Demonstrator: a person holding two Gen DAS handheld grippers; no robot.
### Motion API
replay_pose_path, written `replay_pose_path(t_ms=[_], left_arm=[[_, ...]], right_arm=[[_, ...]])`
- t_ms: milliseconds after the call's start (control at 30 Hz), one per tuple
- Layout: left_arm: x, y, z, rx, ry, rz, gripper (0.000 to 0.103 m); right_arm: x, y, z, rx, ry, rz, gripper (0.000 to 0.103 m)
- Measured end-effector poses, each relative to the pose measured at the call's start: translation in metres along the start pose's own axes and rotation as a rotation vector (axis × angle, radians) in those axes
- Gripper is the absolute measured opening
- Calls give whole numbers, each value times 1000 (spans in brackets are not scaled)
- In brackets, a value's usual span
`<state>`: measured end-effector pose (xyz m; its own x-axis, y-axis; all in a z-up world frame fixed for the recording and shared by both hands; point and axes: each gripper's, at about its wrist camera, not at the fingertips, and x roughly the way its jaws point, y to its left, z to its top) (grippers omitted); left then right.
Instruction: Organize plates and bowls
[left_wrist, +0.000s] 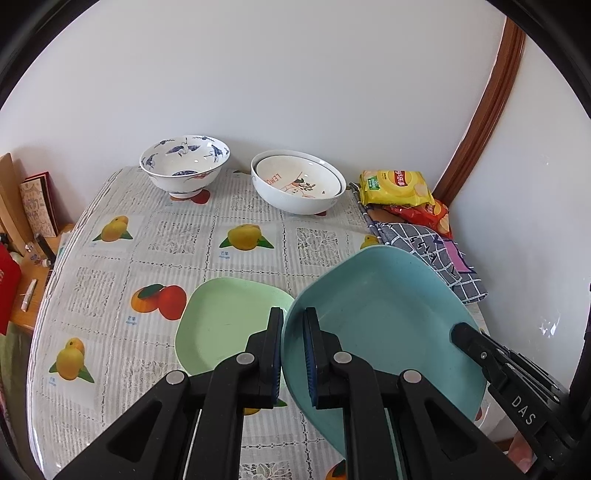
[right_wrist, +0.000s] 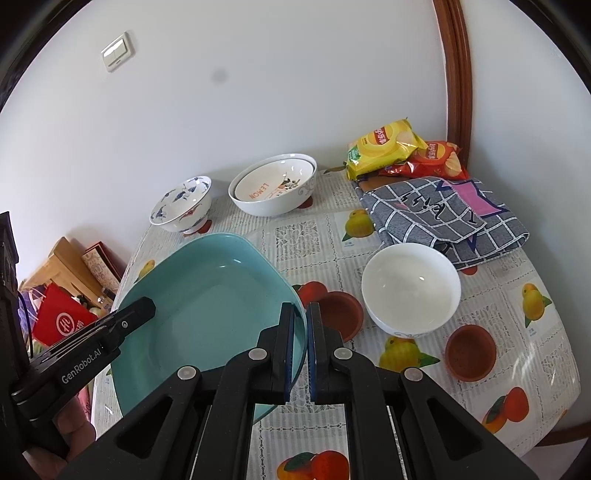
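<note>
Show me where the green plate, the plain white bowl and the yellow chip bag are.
green plate (left_wrist: 221, 325), left wrist view, on its flat centre
plain white bowl (right_wrist: 410, 288), right wrist view, on its inner wall
yellow chip bag (right_wrist: 384, 147), right wrist view, on its front face

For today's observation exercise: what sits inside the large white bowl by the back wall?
Inside the large white bowl a smaller bowl is nested, printed with LEMON and a fruit sprig. The smaller bowl looks empty. The large bowl's own floor is covered by it, so anything beneath cannot be seen.
</note>
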<state>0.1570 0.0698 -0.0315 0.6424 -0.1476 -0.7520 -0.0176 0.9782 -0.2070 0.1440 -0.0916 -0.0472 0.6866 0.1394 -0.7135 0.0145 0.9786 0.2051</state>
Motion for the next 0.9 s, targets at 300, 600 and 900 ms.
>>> replay_pose_path(t_ms=[300,600,900], left_arm=[[7,17,-1,-19,20,20,11],[10,31,1,-37,30,47,11],[15,40,1,-56,37,51,11]], right_arm=[[16,12,-1,-17,28,10,7],[29,23,-2,-27,54,25,7],[36,30,-2,-32,63,33,6]])
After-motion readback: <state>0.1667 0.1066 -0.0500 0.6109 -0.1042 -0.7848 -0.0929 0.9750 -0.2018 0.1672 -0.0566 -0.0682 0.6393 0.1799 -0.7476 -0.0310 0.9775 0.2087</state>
